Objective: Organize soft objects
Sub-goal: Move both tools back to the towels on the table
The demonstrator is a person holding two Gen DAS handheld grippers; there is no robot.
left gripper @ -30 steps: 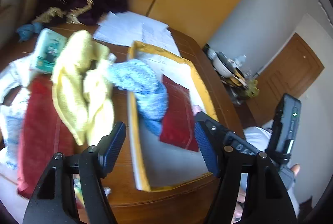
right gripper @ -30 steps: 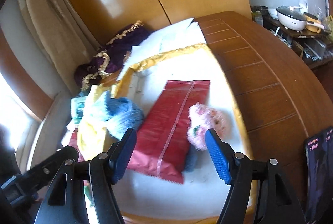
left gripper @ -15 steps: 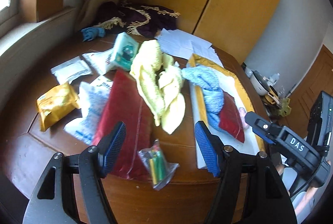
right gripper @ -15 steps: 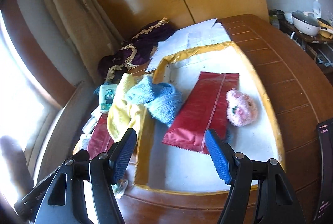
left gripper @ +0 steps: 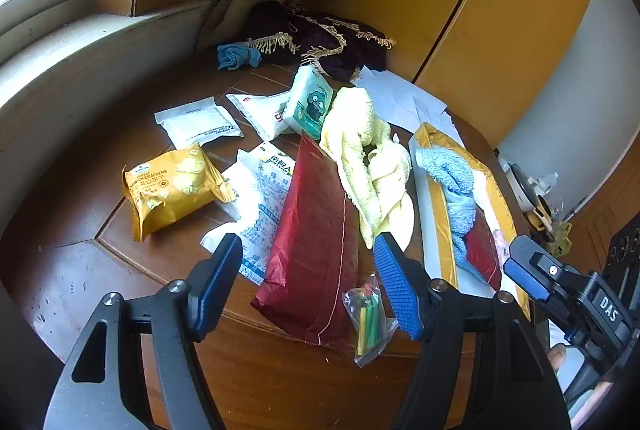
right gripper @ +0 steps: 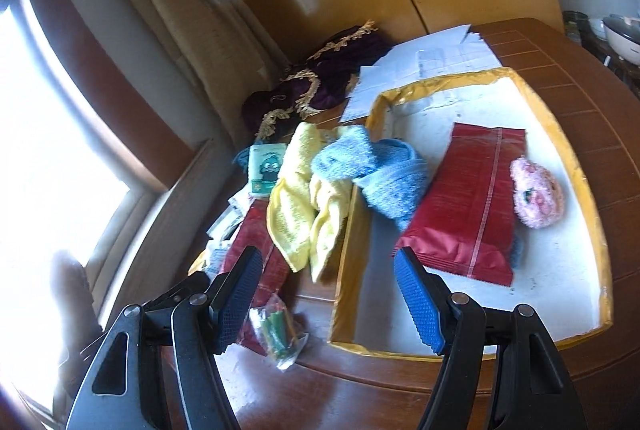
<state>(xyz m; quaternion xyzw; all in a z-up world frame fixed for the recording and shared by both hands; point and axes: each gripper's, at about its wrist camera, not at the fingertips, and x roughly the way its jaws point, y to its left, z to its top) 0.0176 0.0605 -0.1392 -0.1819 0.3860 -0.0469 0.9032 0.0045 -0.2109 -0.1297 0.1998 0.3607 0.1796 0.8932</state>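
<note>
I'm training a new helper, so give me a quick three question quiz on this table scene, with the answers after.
1. True or false: the yellow towel lies fully inside the tray.
2. Which lies in the tray: A) cracker bag B) pink plush C) wipes pack?
3. What drapes over the tray's edge?

Key: 1 false, it is outside. 2 B. 3 The blue towel.
</note>
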